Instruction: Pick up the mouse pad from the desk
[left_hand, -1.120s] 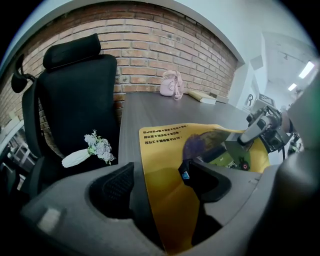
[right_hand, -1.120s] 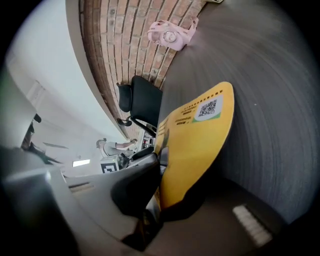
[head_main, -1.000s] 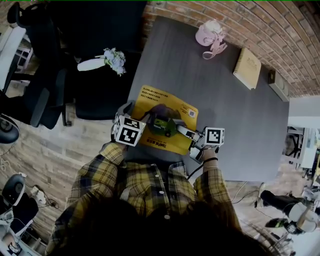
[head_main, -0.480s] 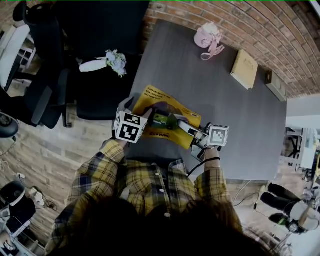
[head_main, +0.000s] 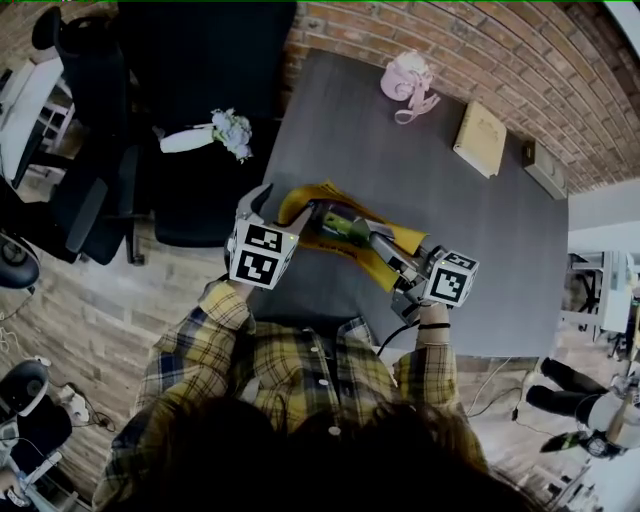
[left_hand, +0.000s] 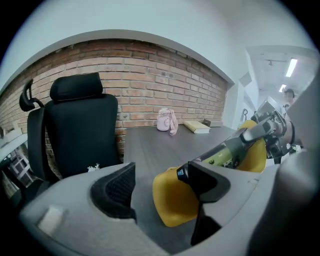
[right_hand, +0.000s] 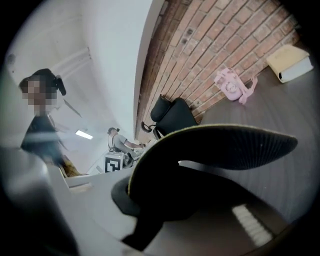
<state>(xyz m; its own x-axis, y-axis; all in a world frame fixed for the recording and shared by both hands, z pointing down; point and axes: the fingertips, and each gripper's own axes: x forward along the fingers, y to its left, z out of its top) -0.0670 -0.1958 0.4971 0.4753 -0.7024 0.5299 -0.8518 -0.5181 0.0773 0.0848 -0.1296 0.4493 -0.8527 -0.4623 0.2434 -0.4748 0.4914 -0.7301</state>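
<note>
The yellow mouse pad (head_main: 330, 245) hangs curled above the dark desk (head_main: 490, 250), sagging between the two grippers. My right gripper (head_main: 335, 222) is shut on the pad's near right part. In the right gripper view the pad's black underside (right_hand: 210, 150) arches over that gripper's jaws (right_hand: 150, 195). My left gripper (head_main: 280, 212) is at the pad's left corner. In the left gripper view the yellow corner (left_hand: 172, 200) lies against the right-hand finger of the left gripper (left_hand: 157, 185). A gap shows between the corner and the other finger.
A pink object (head_main: 408, 78) and a tan book (head_main: 478, 138) lie at the desk's far side by the brick wall. A black office chair (head_main: 190, 120) with a white flower bunch (head_main: 215, 135) stands left of the desk.
Both grippers have risen and the mouse pad has come up off the desk, folding from flat into a curl. The right gripper has rolled and shifted right.
</note>
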